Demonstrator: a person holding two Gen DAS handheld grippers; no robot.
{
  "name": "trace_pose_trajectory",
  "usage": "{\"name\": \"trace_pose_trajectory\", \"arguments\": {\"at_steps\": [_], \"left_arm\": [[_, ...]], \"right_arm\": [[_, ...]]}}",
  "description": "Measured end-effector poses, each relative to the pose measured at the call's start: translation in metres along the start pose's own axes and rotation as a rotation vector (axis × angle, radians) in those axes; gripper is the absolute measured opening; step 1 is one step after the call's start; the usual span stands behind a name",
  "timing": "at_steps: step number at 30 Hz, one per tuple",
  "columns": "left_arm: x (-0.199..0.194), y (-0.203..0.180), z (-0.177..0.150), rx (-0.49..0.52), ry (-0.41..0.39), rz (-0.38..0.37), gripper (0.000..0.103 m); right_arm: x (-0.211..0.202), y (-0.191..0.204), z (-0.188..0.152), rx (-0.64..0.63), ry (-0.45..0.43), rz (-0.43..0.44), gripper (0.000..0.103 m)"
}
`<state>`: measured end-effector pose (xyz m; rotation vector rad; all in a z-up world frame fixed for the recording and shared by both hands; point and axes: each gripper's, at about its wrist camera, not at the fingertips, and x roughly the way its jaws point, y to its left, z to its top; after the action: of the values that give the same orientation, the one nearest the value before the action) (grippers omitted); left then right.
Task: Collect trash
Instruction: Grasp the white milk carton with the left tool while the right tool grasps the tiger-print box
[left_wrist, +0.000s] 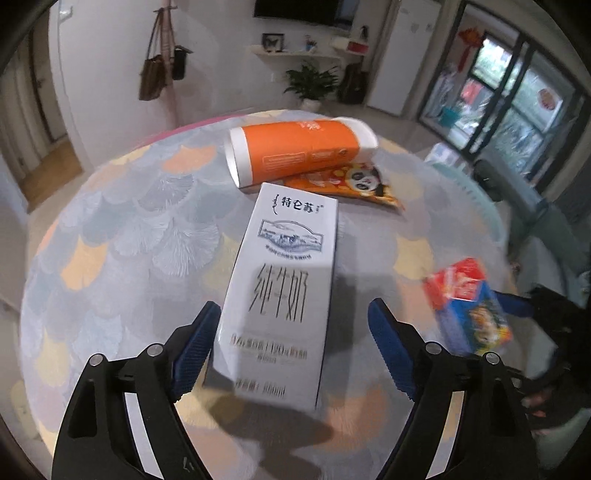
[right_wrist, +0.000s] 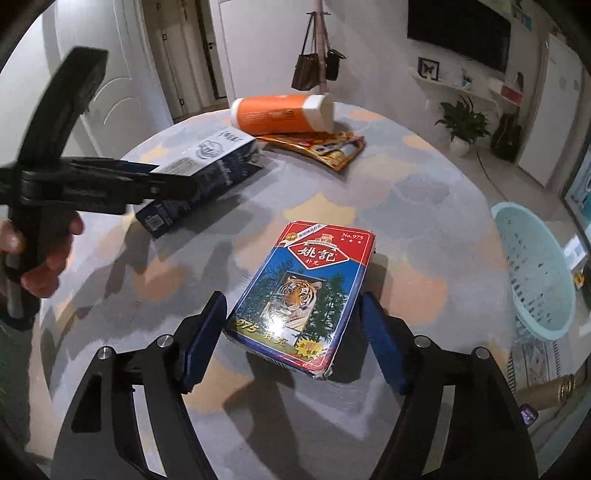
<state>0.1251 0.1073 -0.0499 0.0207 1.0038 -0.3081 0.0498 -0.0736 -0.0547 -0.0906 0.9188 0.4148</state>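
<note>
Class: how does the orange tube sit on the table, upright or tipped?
Tipped: the orange tube lies on its side, resting partly on a snack wrapper.

I am looking into a living room in a home. A round table (left_wrist: 110, 229) with a leaf pattern fills the middle. At 12 o'clock a dark TV (left_wrist: 295, 9) hangs on the wall above a shelf (left_wrist: 291, 53) and a green plant (left_wrist: 312, 83). Bags (left_wrist: 153, 75) hang at 11 o'clock. A glass door (left_wrist: 517, 92) stands at 2 o'clock.
</note>
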Motion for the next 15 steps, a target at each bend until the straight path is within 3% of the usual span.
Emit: {"name": "trace_pose_trajectory", "arguments": {"at_steps": [4,7,15], "left_arm": [[0.013,-0.012,0.002,0.001,0.027,0.062,0.077],[0.014,-0.017,0.0,0.003,0.024,0.097,0.059],[-0.02,-0.021,-0.009,-0.061,-0.09,0.059,0.057]], "right_arm": [[0.003,-0.015,-0.008,0.114,0.054,0.034,0.071],[0.001,-0.012,-0.012,0.158,0.06,0.027,0.076],[-0.002,0.004,-0.018,0.194,0.062,-0.053,0.078]]}}
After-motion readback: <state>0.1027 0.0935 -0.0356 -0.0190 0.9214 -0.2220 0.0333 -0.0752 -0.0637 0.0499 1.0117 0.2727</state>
